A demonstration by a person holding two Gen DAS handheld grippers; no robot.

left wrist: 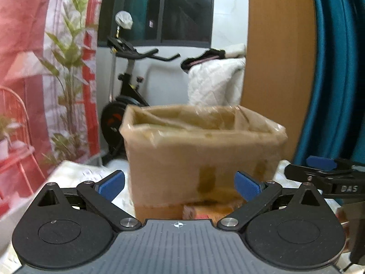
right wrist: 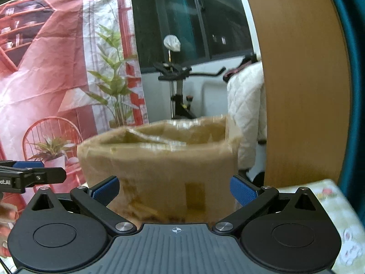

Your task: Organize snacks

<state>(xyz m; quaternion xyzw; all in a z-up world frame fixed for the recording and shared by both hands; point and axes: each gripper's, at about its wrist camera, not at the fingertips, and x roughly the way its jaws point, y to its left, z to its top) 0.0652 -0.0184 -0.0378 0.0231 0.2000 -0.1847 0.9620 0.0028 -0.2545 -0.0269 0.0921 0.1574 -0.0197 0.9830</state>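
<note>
An open cardboard box (left wrist: 203, 150) wrapped in clear tape stands on the table right ahead, blurred by motion. It also shows in the right wrist view (right wrist: 159, 169). A snack pack with orange and red print (left wrist: 209, 211) lies in front of the box's base, partly hidden by my left gripper's body. My left gripper (left wrist: 180, 186) is open and empty, its blue pads (left wrist: 111, 185) wide apart before the box. My right gripper (right wrist: 174, 190) is open and empty, close to the box front. Each gripper shows at the edge of the other's view.
The table has a pale floral cloth (right wrist: 342, 223). Behind stand an exercise bike (left wrist: 127, 91), a white quilted cover (left wrist: 214, 82), a wooden panel (left wrist: 278, 68), a teal curtain (left wrist: 337, 73) and a red printed backdrop (right wrist: 57, 68).
</note>
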